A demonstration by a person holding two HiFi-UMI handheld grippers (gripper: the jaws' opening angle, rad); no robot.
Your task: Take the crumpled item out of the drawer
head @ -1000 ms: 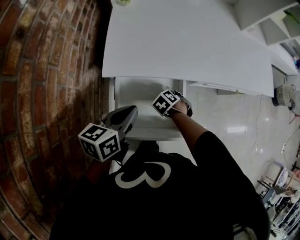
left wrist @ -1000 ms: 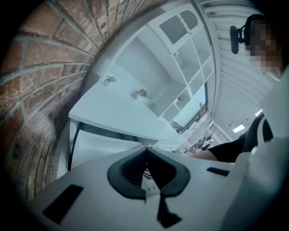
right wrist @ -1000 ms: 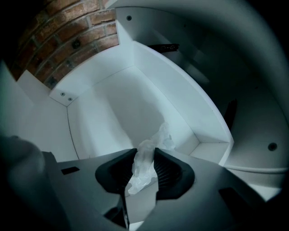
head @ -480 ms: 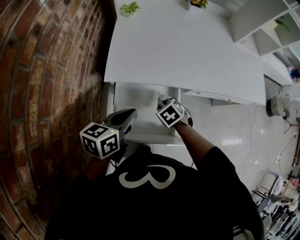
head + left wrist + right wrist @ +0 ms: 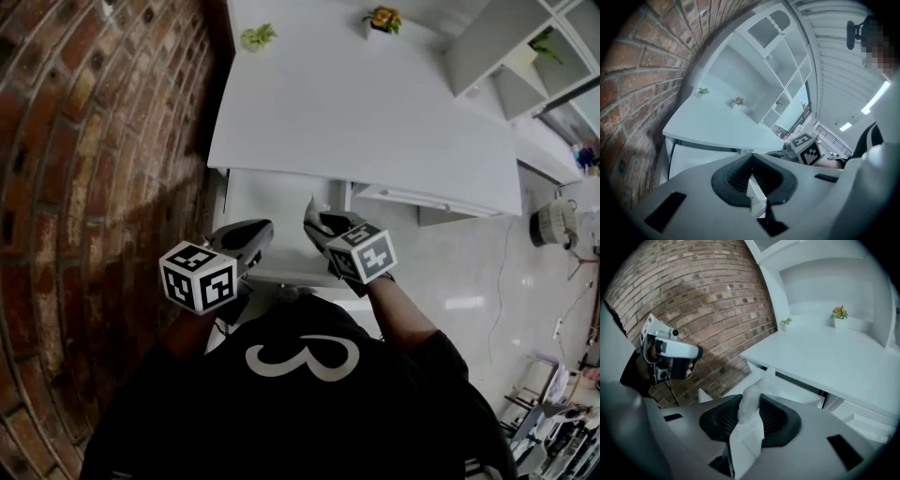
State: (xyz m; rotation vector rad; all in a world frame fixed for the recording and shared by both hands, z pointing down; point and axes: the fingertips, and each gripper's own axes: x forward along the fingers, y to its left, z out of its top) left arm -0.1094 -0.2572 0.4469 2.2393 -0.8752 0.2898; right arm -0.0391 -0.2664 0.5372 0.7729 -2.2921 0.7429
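A crumpled white paper item [image 5: 749, 425] sticks up between the dark pads of my right gripper [image 5: 751, 405], which is shut on it. In the head view the right gripper [image 5: 319, 225] hovers over the front right part of the open white drawer [image 5: 262, 202], its marker cube toward the person. My left gripper [image 5: 265, 230] hangs at the drawer's front left corner. In its own view the left gripper [image 5: 751, 168] has its jaws together with nothing between them. The drawer's inside is mostly hidden.
The drawer sits under a white desk [image 5: 375, 103] with two small potted plants [image 5: 255, 37] at the back. A brick wall [image 5: 94, 141] runs close along the left. White shelves [image 5: 525, 56] stand to the right, above a glossy floor.
The right gripper has risen out of the drawer and drawn back toward the person with the crumpled item. The left gripper has hardly moved. The head view has tilted up.
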